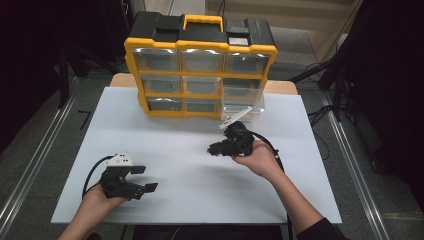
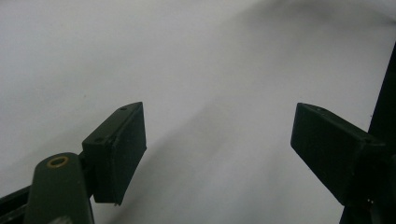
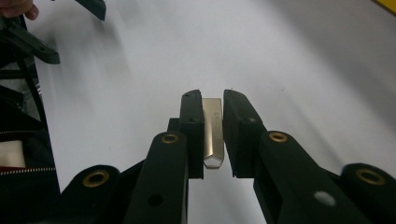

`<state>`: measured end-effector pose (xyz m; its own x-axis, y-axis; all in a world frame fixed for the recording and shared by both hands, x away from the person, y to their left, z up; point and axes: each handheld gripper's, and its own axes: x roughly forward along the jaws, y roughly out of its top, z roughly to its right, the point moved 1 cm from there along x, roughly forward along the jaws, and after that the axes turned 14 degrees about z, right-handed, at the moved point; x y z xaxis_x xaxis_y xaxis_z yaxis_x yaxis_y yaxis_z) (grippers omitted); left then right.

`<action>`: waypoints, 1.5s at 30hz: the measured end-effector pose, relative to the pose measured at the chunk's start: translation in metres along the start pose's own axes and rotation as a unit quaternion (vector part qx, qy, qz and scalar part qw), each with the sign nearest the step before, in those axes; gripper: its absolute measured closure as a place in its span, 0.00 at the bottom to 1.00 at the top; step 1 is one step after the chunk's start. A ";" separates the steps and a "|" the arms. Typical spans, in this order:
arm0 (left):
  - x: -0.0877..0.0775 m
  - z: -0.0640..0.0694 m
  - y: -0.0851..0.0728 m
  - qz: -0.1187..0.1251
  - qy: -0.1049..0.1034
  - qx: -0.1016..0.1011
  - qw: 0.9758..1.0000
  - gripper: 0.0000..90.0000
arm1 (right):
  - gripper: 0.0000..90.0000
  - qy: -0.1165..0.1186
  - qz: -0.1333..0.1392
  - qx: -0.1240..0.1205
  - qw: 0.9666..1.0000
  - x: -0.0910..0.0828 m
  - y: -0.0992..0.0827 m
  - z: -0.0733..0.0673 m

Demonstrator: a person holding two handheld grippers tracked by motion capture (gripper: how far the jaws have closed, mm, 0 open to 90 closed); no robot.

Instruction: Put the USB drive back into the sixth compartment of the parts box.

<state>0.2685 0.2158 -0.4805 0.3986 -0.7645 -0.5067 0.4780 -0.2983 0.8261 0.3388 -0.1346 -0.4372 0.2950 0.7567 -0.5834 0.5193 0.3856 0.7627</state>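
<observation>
- Centrally, a white surface [image 1: 190, 150] carries a yellow-and-black drawer organiser [image 1: 200, 65] standing at its 12 o'clock edge, with three rows of clear drawers facing the person.
- At the organiser's 5 o'clock corner, the bottom drawer [image 1: 242, 111] stands pulled out from the frame; its contents cannot be made out.
- Left gripper [image 1: 140, 178]: held in the person's left hand [image 1: 97, 200] at about 7 o'clock on the surface, its fingers [image 2: 116, 149] spread wide with only bare white surface between them, as the left gripper view shows. A grey three-cornered plate sits on top, and a black cable loops back toward the wrist.
- Right gripper [image 3: 213, 135]: held in the person's right hand [image 1: 257, 157] at about 3 o'clock from the surface's centre, just in front of the pulled-out drawer, and pointing toward 9 o'clock in the high view.
- Small metal piece [image 3: 213, 133]: a flat, silvery bar with a pointed lower end, pinched upright between the right gripper's fingers [image 3: 192, 126], which press against its two flat sides. It is held above the white surface; whether it touches the surface cannot be told.
- In the right gripper view, the left gripper appears at the 11 o'clock corner, well apart from the metal piece.
</observation>
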 end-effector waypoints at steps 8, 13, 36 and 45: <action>0.000 0.000 0.000 0.000 0.000 0.000 1.000 0.21 | 0.85 0.007 0.002 -0.001 1.000 -0.015 0.005 0.004; 0.000 0.000 0.000 0.000 0.001 0.000 1.000 0.21 | 0.85 0.009 0.003 0.003 1.000 -0.023 0.007 0.007; 0.000 0.000 0.000 0.000 0.001 0.000 1.000 0.21 | 0.85 0.010 0.012 0.008 1.000 -0.056 0.014 0.014; 0.000 0.000 0.000 0.000 0.002 -0.001 1.000 0.21 | 0.85 0.006 0.014 0.012 1.000 -0.065 0.017 0.016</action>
<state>0.2684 0.2155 -0.4810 0.4010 -0.7624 -0.5078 0.4792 -0.2978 0.8256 0.3413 -0.1852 -0.3910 0.3012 0.7732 -0.5581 0.5291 0.3514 0.7724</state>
